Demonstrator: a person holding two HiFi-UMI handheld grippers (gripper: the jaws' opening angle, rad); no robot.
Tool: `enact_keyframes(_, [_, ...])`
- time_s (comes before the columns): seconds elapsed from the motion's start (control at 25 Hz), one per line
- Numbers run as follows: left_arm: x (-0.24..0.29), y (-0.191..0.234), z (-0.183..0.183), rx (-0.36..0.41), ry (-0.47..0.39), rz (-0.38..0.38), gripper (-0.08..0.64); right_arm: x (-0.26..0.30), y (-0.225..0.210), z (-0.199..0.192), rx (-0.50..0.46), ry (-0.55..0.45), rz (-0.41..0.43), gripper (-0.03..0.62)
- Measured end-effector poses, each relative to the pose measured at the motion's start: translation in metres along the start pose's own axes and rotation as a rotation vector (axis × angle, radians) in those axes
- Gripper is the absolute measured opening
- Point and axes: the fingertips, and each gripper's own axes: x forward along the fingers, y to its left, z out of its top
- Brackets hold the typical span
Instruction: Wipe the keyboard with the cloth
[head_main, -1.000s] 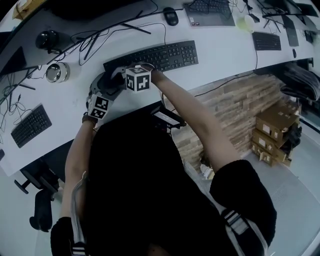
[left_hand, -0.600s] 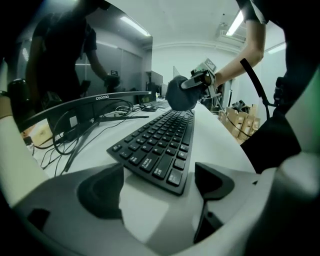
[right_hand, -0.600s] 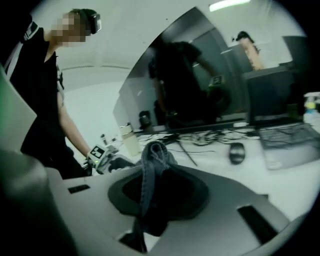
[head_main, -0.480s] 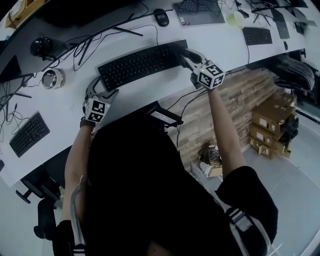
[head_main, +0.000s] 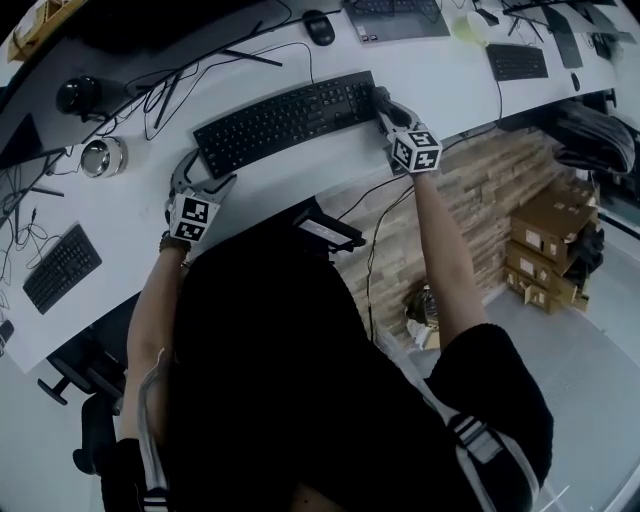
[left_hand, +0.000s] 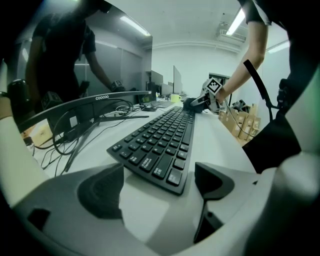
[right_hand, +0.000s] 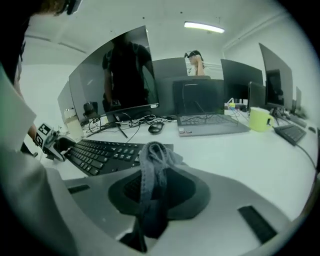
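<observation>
White desk (head_main: 300, 170) is running under both grippers, curved edge toward the person.

Curved dark monitor (right_hand: 115, 75) is standing well beyond the right gripper, ahead and to its left; from the left gripper view the same monitor (left_hand: 75, 107) is sitting ahead and to the left.

Black keyboard (head_main: 285, 120) is lying flat on the desk, spanning the gap between the two grippers. One end (left_hand: 160, 145) is lying just ahead of the left gripper; the other end (right_hand: 105, 152) is just ahead-left of the right gripper.

Open laptop (right_hand: 210, 112) is sitting well ahead of the right gripper, slightly right.

Left gripper (head_main: 205, 175) is resting low at the keyboard's left front corner. Its jaws (left_hand: 157, 192) are standing wide apart, released, gripping nothing; the keyboard corner is showing just beyond the gap, pads clear of it.

Right gripper (head_main: 385, 105) is at the keyboard's right end, angling down toward the desk. Its jaws (right_hand: 155, 195) are clenching the cloth.

Yellow-green mug (right_hand: 261, 120) is standing far ahead-right of the right gripper.

Dark mouse (right_hand: 156, 128) is lying straight ahead of it, past the keyboard.

Grey cloth (right_hand: 152, 170) is bunching up from between the right gripper's pads, its top fold reaching toward the keyboard's edge; whether it is touching the keys, cannot tell.
</observation>
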Motion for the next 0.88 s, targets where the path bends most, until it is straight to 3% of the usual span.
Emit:
enact_keyframes(0.44, [0.000,0.000,-0.001,-0.009,0.003,0.005,0.442,0.010,0.036,-0.009,-0.176,0.078,0.104,0.057])
enact_keyframes(0.88, [0.000,0.001,0.001,-0.018,0.004,0.013,0.445,0.017,0.067,-0.008,-0.215,0.096,0.176,0.054])
